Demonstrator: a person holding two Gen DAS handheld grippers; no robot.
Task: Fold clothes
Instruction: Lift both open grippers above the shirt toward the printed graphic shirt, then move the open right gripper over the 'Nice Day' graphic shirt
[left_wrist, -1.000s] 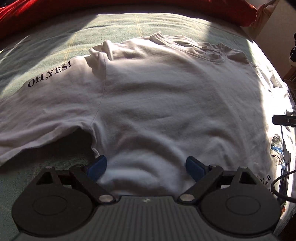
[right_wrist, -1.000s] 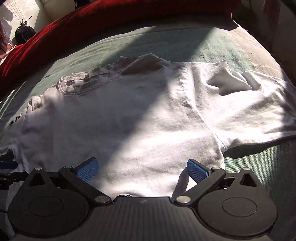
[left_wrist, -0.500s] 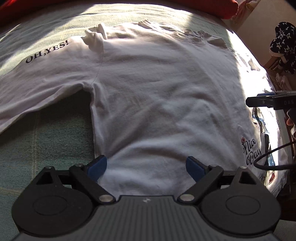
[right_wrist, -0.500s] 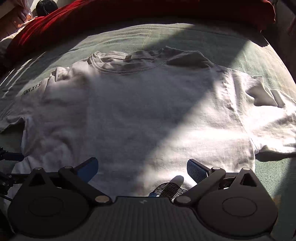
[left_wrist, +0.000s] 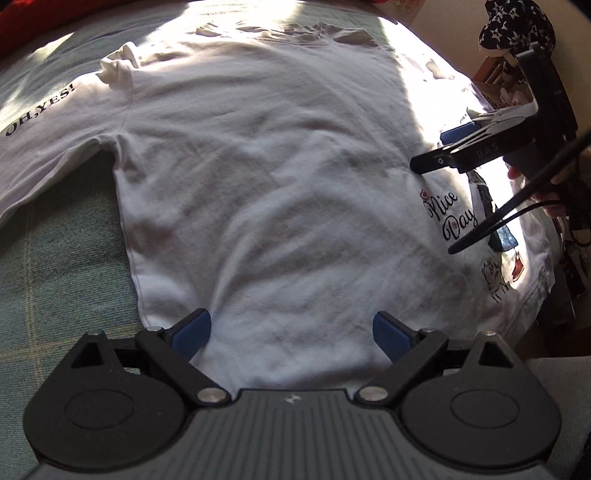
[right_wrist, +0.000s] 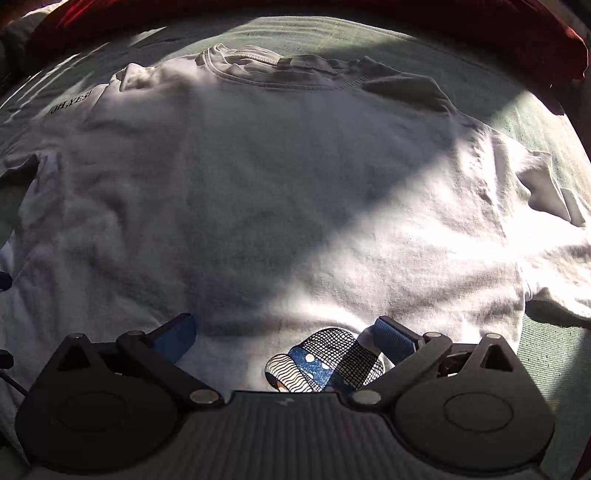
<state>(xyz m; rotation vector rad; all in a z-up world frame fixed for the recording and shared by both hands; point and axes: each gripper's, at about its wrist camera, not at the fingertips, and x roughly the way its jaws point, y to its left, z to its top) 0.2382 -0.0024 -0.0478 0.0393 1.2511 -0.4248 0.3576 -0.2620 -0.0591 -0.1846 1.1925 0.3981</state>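
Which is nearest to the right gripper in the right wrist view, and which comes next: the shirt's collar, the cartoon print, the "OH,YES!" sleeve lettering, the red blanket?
From the right gripper:
1. Cartoon print, between the fingers, toward the right one.
2. Collar, far side, centre.
3. "OH,YES!" lettering, far left sleeve; too close to the collar to rank firmly.
4. Red blanket, beyond the shirt.

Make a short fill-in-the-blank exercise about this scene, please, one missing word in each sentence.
1. The T-shirt spread on the bed is ____ in colour.
2. The print on its sleeve reads "OH, ____!"
3. Both the left gripper and the right gripper are ____, holding nothing.
4. The blanket beyond the collar is ____.

Missing words: white; YES; open; red
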